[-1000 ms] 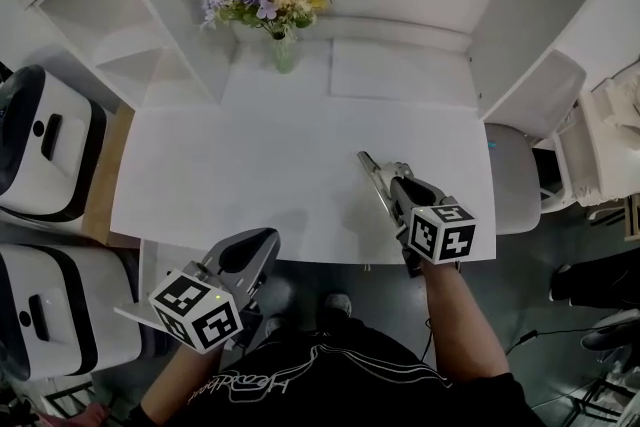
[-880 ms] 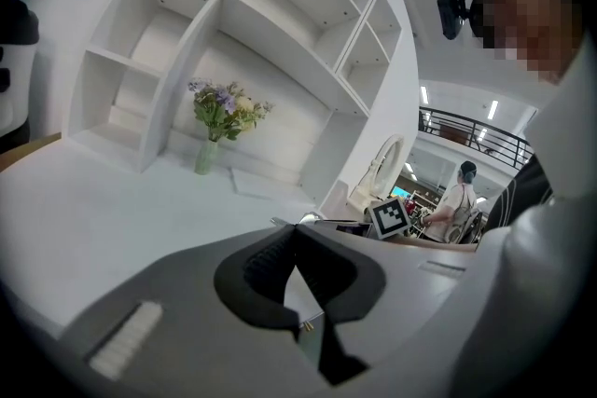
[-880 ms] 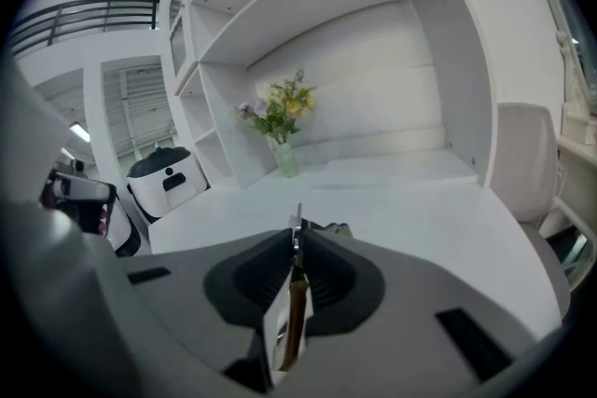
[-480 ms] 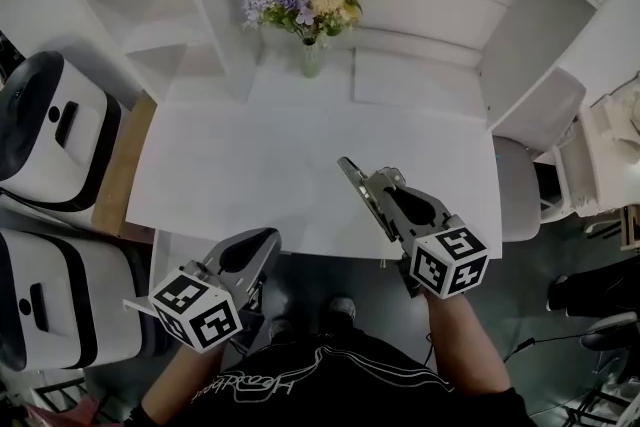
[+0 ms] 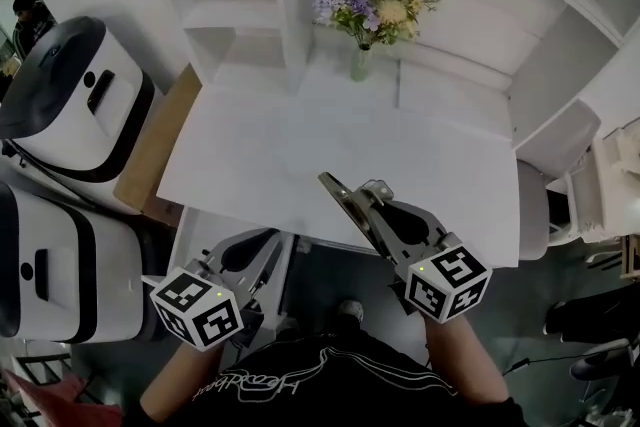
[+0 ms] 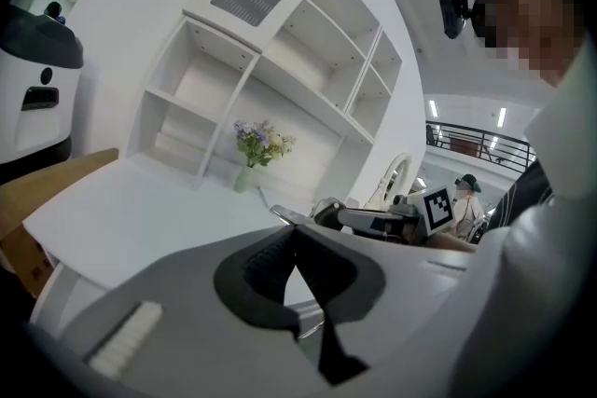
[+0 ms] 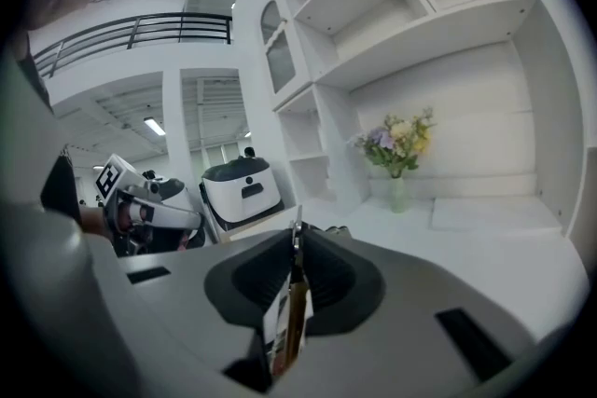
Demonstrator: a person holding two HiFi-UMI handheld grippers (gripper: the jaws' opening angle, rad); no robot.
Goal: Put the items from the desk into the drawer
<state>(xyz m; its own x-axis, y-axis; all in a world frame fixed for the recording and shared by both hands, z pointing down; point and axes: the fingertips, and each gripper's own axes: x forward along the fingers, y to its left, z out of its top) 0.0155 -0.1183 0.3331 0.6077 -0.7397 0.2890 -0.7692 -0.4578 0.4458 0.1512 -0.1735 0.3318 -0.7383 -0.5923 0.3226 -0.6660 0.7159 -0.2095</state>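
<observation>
Over the front edge of the white desk, my right gripper is shut on a thin flat item that juts out past its tips to the upper left. In the right gripper view the item stands edge-on between the pads, white and brownish. My left gripper hangs below the desk's front edge at the lower left, its jaws together with nothing between them. A white panel shows under the desk edge there; I cannot tell whether it is the drawer. The desk top looks bare apart from the vase.
A glass vase of flowers stands at the back of the desk under white shelves. Two white and black machines and a brown board stand to the left. A grey chair seat is at the right.
The right gripper has pulled back from over the desk top to its front edge, rising with the flat item still held. The left gripper has shifted beside the desk front, still shut.
</observation>
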